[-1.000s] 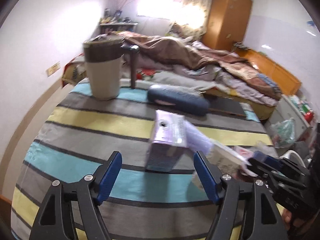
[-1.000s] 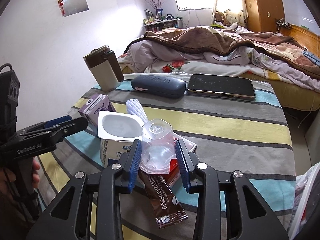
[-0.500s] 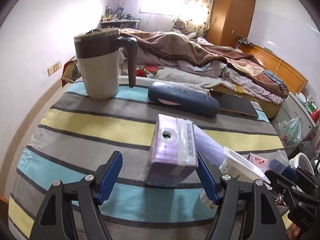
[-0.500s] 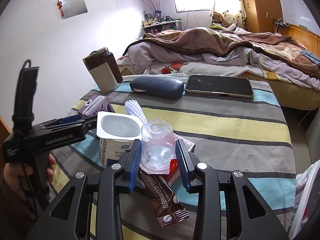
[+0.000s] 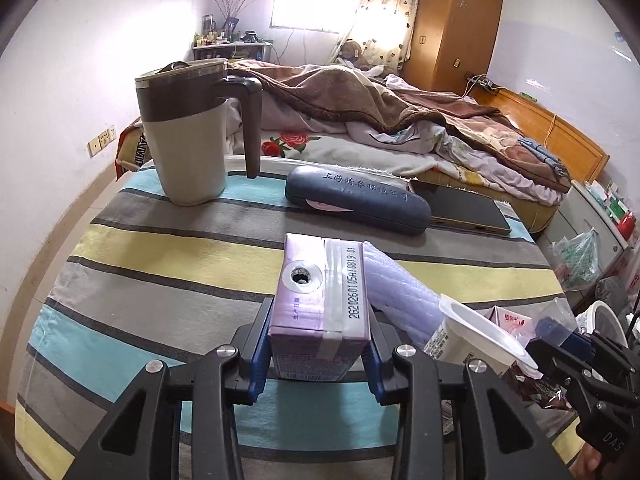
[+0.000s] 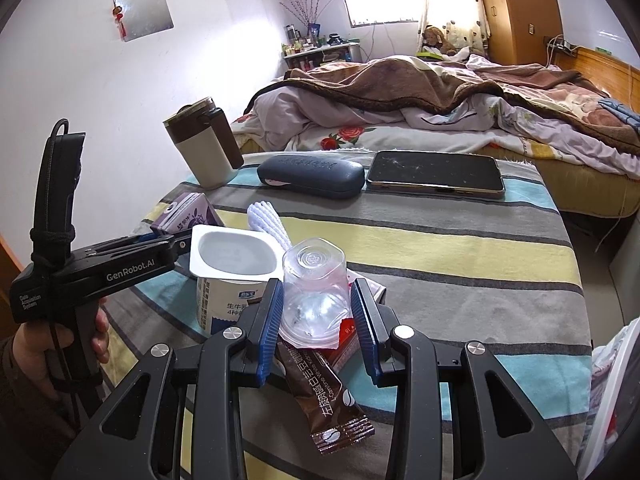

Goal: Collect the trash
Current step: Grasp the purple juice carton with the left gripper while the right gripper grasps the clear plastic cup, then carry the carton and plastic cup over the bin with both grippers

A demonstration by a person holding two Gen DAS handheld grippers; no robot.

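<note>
Milk carton (image 5: pixel 318 312): small purple drink box with a punched straw hole, standing on the striped tablecloth (image 5: pixel 180 272) just in front of the glasses case (image 5: pixel 356 200), right beside the yogurt cup (image 5: pixel 468 336).
Left gripper (image 5: pixel 318 350): a second ago its blue pads stood wide on either side of the carton; now the jaws are closing and the pads sit flush against both carton sides. Looks like the grab is basically made, so lifting it off comes next, I'd guess.
Right gripper (image 6: pixel 316 312): same as before, pinching an upturned clear plastic cup (image 6: pixel 314 292) over the coffee stick sachet (image 6: pixel 328 392).
Trash left: yogurt cup, sachet, white foam sleeve (image 6: pixel 268 220).
Readable stuff: carton top has a printed date code, too curved to trust fully; "GenRobot.AI" on the left tool; case lettering is Chinese, unclear.
</note>
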